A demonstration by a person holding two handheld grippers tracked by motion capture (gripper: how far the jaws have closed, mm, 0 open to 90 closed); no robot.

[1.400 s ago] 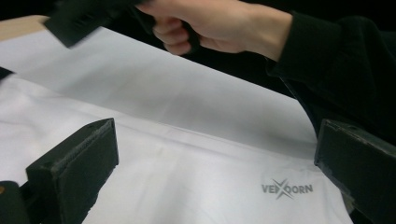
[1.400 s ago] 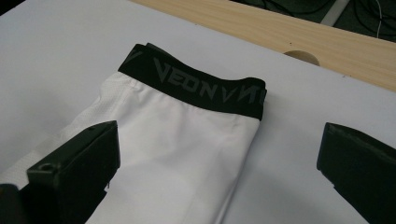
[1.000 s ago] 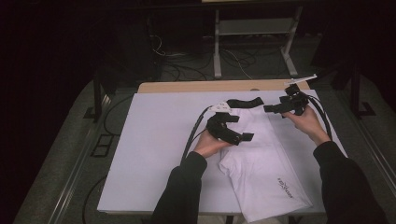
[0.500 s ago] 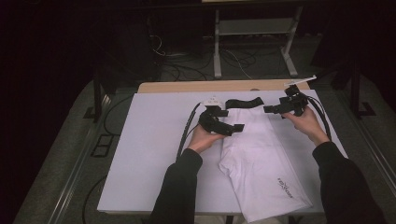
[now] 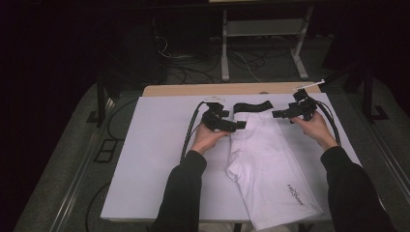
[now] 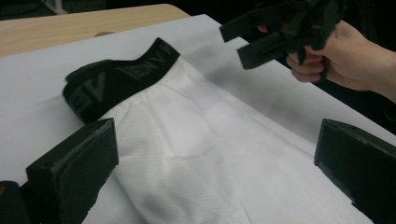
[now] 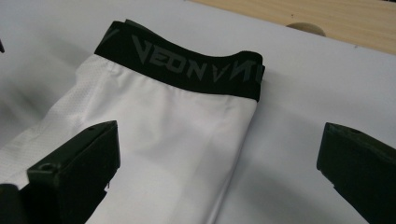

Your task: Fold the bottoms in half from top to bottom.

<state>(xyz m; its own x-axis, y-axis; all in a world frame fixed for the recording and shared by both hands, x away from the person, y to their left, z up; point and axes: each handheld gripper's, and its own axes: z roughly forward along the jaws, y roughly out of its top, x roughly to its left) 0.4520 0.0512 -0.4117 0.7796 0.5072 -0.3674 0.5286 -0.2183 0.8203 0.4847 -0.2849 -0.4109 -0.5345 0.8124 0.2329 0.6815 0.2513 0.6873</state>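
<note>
Since a second ago your left gripper (image 5: 231,123) has slid back off the white shorts (image 5: 270,169) toward their left edge. From above, the shorts lie flat on the counter (image 5: 154,159) — waistband (image 5: 252,107) far, so both grippers flank it. In the left gripper view the jaws are spread wide, holding nothing. In the right gripper view the right gripper (image 7: 219,186) is the same — wide apart, empty.
</note>
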